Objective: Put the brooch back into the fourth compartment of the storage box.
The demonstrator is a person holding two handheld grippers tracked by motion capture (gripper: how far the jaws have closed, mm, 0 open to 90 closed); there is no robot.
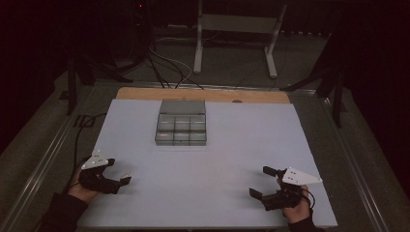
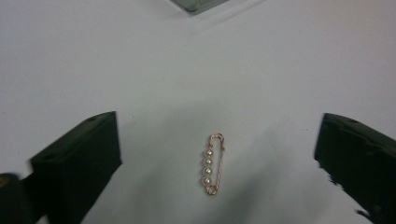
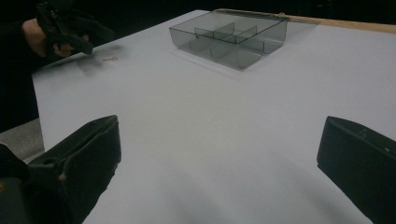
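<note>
Black jaws of left gripper [image 2: 212, 154] spread wide, pin [image 2: 212, 164] lying flat on sheet [image 2: 261, 74] squarely between them, touched by neither. Gold wire, four small pearls in a row, long axis running away from the camera. From above: left gripper [image 1: 117, 174] low at near-left corner of sheet [image 1: 227, 159], tip of it by a small pale glint, likely the pin, too small to tell for sure.

Right gripper [image 3: 219, 154] likewise wide apart, holding nothing, idle over bare sheet [image 3: 233, 116] at near right [image 1: 263, 183]; from there, pin [image 3: 110, 58] a tiny speck just beside left gripper [image 3: 88, 39] far off.

Tray [image 1: 181, 129], clear grey with small compartments and lid tipped back, well apart at far centre; compartments seemingly bare, though dim [image 3: 229, 39].

Step in hand, by the look of it: approach to pick up pin, grasp not yet made. Next move: lower until jaw tips reach the sheet, close across the thin wire without skidding it, lift, then carry far and right to a tray compartment. Thin, flat, slippery thing; low, level closing needed.
</note>
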